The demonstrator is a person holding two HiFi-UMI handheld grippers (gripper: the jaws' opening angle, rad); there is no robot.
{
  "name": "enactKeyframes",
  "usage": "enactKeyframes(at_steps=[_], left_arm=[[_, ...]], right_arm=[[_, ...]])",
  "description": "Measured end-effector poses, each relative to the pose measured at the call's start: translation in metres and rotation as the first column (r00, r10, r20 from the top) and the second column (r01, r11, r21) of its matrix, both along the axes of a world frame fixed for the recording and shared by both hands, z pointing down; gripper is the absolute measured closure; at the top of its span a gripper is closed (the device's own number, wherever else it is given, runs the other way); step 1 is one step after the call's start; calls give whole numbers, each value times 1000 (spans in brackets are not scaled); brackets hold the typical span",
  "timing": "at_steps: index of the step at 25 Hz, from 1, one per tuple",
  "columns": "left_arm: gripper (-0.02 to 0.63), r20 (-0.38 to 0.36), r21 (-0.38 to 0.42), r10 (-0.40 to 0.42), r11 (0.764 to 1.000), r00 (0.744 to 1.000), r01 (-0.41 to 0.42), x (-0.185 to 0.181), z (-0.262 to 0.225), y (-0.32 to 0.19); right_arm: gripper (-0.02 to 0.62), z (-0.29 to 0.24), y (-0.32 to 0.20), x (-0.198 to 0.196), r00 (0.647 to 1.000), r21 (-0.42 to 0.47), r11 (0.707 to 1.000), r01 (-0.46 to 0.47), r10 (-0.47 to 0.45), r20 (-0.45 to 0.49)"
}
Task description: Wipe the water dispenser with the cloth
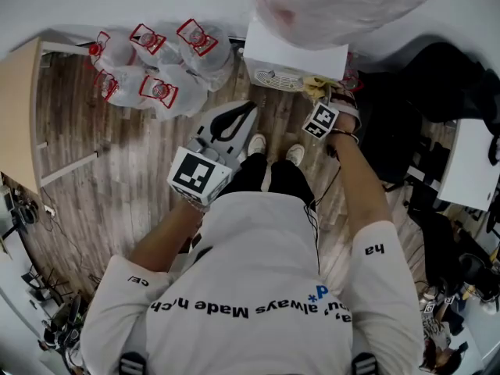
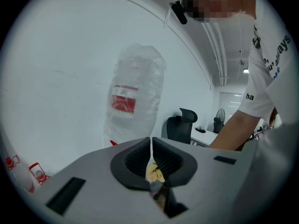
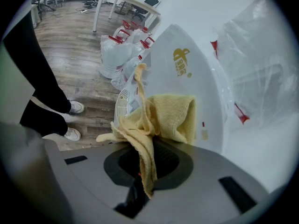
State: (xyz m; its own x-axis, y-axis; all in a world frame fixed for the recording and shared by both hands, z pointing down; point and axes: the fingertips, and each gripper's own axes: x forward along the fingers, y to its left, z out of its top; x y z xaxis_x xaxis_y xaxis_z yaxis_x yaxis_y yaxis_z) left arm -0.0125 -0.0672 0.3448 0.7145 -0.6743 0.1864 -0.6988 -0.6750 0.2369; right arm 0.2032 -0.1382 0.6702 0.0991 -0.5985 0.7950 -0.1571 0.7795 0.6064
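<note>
Yellow cloth, crumpled, pinched in right gripper, bunched against side of white water dispenser; dispenser upright, far right.

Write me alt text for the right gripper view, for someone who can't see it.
The right gripper is shut on a yellow cloth, bunched up in front of the white water dispenser. To the left are wooden floor, tied white bags and the person's white shoes.
</note>
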Motion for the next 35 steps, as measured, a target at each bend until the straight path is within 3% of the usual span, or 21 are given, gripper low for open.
enactKeyframes(at_steps=[17,35], left_arm=[[574,21,-20,-16,1000,1000,16,36,41,-10],[574,13,-45,-38,998,999,39,46,99,-11]], right_arm=[[560,34,0,8,998,21,998,54,-55,31],[560,91,-2,7,995,12,995,97,-97,22]])
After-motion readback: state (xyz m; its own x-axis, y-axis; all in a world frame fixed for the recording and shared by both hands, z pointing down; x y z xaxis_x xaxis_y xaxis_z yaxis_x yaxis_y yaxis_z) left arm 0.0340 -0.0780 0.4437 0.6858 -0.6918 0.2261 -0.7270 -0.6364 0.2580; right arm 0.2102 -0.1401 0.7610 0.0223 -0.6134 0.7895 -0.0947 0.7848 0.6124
